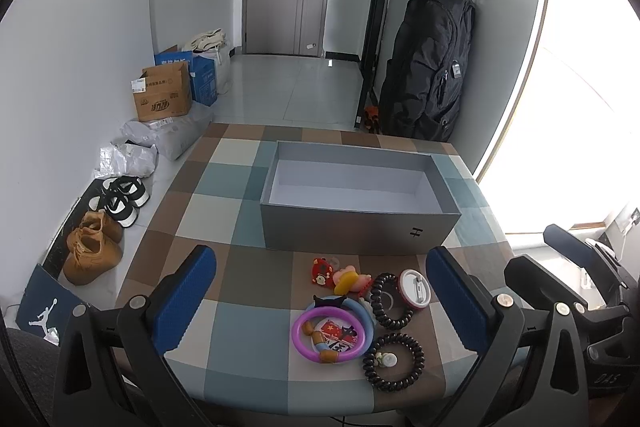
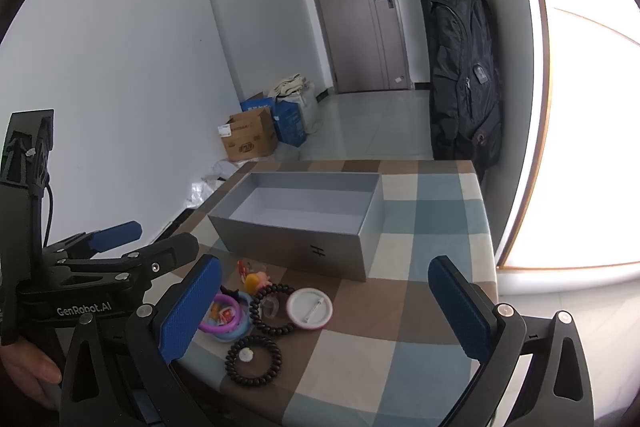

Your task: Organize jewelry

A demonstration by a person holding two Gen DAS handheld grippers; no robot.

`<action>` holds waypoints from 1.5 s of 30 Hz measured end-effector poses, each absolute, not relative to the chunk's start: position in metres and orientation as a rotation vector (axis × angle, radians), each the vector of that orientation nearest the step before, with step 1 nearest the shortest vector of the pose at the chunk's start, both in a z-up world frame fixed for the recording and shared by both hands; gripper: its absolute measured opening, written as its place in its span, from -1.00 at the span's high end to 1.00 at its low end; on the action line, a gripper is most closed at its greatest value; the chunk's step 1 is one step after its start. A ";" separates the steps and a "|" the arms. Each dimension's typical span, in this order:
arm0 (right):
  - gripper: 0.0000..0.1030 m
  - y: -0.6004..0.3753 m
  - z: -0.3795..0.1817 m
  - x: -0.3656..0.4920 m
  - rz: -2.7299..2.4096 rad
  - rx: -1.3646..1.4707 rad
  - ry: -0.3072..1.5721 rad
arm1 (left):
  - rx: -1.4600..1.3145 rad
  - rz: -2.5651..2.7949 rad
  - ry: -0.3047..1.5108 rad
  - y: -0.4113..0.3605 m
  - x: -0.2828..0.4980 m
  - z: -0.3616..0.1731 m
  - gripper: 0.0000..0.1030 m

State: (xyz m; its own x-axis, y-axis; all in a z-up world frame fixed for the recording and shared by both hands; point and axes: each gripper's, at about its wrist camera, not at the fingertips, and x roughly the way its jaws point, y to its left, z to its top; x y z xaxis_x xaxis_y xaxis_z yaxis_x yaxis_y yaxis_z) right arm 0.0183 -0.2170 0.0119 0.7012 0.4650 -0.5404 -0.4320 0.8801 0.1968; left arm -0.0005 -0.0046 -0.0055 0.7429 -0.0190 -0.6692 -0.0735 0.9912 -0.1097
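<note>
Scene: a checked surface (image 1: 224, 359) carries an open grey box (image 1: 360, 227) and, nearer the cameras, a small heap of trinkets.
Left tool (image 1: 326, 301): spread wide and empty, hovering above the near edge of the surface; the heap sits in the lower centre of its frame, between the two blue pads.
Right tool (image 2: 324, 311): likewise wide and empty; in its frame the heap lies lower left, close by its left pad.
Trinkets: a purple ring (image 1: 329, 335) resting on a blue ring (image 1: 362, 311), two black coil hair ties (image 1: 391, 301) (image 1: 394, 363), a round white badge (image 1: 415, 287) and small coloured charms (image 1: 344, 277), all touching or just beside one another.
Key relation: the heap lies straight ahead of the left tool and off to the left of the right tool, so the left looks better placed.
Box: empty, beyond the heap in mid-frame, its long axis running across the left view.
Likely step: the first pick, not yet begun.
</note>
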 end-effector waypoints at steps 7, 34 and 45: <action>-1.00 -0.217 0.012 0.018 0.501 0.058 0.619 | -0.145 0.032 0.745 -0.004 -0.001 -0.007 -0.98; -1.00 -0.208 0.002 0.032 0.499 0.036 0.677 | -0.302 -0.092 0.913 0.018 0.009 -0.035 -0.79; -1.00 -0.205 -0.006 0.051 0.504 0.072 0.732 | -0.426 -0.134 1.070 0.038 0.012 -0.063 -0.29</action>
